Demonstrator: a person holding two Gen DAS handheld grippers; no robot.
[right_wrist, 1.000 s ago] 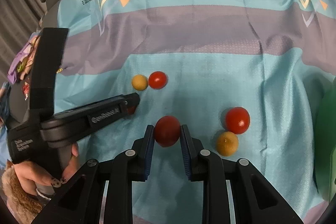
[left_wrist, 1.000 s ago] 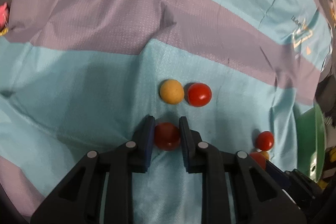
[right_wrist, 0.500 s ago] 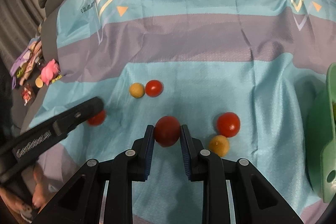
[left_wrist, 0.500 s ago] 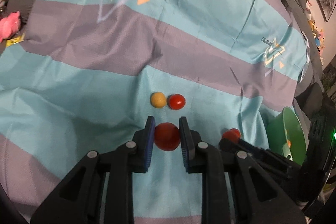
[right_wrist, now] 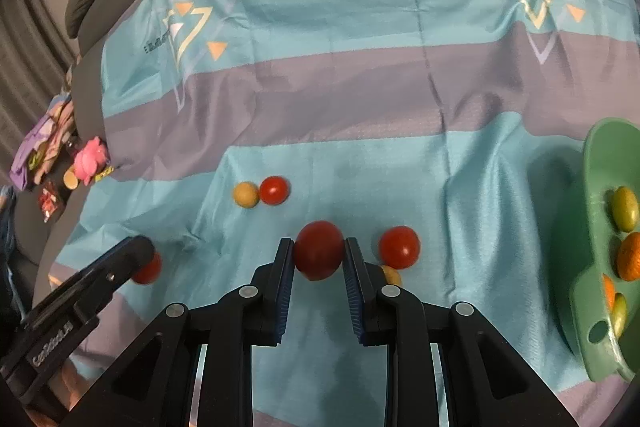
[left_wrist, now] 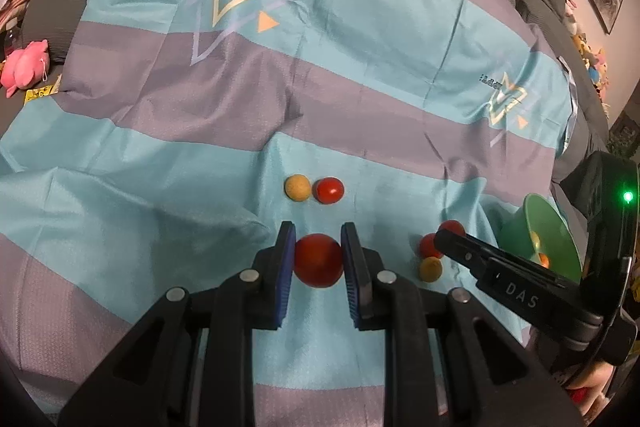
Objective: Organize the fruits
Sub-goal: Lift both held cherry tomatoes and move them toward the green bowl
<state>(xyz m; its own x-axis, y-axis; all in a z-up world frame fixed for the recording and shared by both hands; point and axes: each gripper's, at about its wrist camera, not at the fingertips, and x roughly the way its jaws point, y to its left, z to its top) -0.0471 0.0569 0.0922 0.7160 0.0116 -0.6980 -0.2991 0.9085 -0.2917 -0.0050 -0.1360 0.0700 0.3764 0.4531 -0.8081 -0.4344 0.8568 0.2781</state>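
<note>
The left gripper (left_wrist: 319,259) is closed on a round, dark red tomato (left_wrist: 319,260), its two blue ribbed pads pressing the smooth skin from both sides above a thin, shiny cloth (left_wrist: 160,187) with wide turquoise and grey-purple stripes and many creases. The right gripper (right_wrist: 319,255) clamps a second red tomato (right_wrist: 319,255) of the same round shape in the same way. Farther away on the cloth, a matte yellow ball-shaped fruit (left_wrist: 297,187) lies touching a small glossy red tomato (left_wrist: 328,190). To the right, near the right gripper's black plastic finger, another glossy red tomato (right_wrist: 399,247) sits just beside a small yellow fruit (right_wrist: 391,274), which is partly hidden. At the far right edge stands a smooth green plastic bowl (right_wrist: 596,195), tilted in the view, holding oval yellow-green and orange fruits (right_wrist: 624,209). A soft pink plush toy (right_wrist: 90,159) lies at the left, off the cloth.
</note>
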